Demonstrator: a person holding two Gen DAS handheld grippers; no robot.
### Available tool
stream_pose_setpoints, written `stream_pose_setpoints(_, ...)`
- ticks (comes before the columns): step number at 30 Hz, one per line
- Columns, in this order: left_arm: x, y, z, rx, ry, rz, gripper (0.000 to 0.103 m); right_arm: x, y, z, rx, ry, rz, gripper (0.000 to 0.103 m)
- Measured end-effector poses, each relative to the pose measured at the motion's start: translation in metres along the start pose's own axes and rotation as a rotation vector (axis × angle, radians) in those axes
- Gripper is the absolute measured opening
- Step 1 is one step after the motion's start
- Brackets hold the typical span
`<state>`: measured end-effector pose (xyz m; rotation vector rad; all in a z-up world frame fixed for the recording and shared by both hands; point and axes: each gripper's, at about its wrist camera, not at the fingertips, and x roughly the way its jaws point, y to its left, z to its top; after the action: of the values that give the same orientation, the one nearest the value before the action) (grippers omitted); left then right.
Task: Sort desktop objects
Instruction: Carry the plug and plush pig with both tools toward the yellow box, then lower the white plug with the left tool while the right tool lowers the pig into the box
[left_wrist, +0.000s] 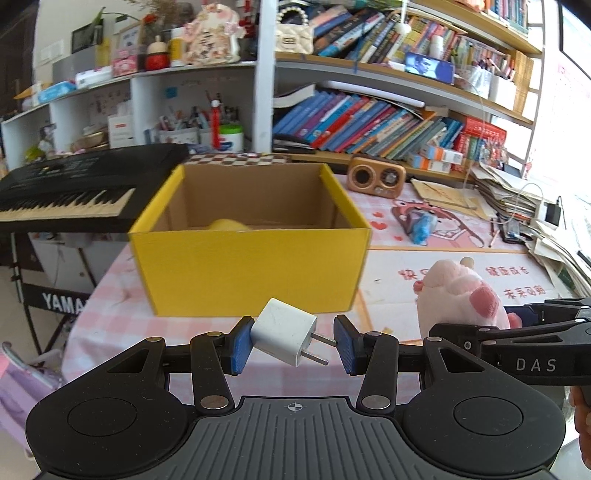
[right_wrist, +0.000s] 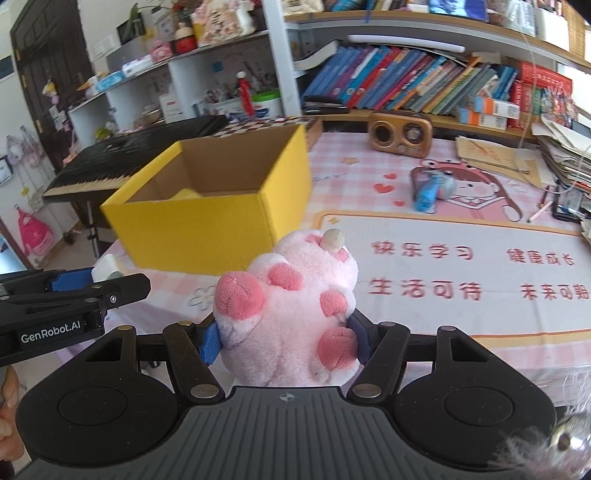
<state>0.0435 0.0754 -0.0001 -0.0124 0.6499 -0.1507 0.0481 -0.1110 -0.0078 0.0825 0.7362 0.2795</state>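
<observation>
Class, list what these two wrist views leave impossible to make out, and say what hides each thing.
- Yellow object in the yellow box: box's front wall hides most of it, both views.
- Blue item on the mat: too small to identify.
- White charger: right view, left claw covers most of it.

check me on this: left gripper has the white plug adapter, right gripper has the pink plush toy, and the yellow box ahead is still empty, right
Not quite: the yellow box is not empty. Both wrist views show a yellow object already lying inside it. The rest holds: the left gripper grips the white plug adapter, and the right gripper grips the pink plush toy.
</observation>
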Motion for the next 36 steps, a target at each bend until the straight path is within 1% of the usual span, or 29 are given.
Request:
stream_pose_setpoints(8,-0.016,0.025,-0.008,-0.029,-0.011,0.036,0.045,0.001,0.031,-0.002,-0.045,0.006,0.036,0.063)
stream_pose_setpoints(17,-0.021,0.039,-0.007,-0.053,-0.022,0.052,0.045,0.005,0.049,0.006,-0.108,0.004,0.066,0.063)
stream_pose_setpoints(24,-0.017,0.044,0.007,-0.053,-0.053,0.052,0.045,0.005,0.054,0.031,-0.145,-0.045,0.082,0.063)
stream_pose_setpoints(36,0.005,0.046,0.052,-0.042,-0.109,0.093,0.045,0.026,0.044,0.093,-0.175,-0.130,0.126,0.063)
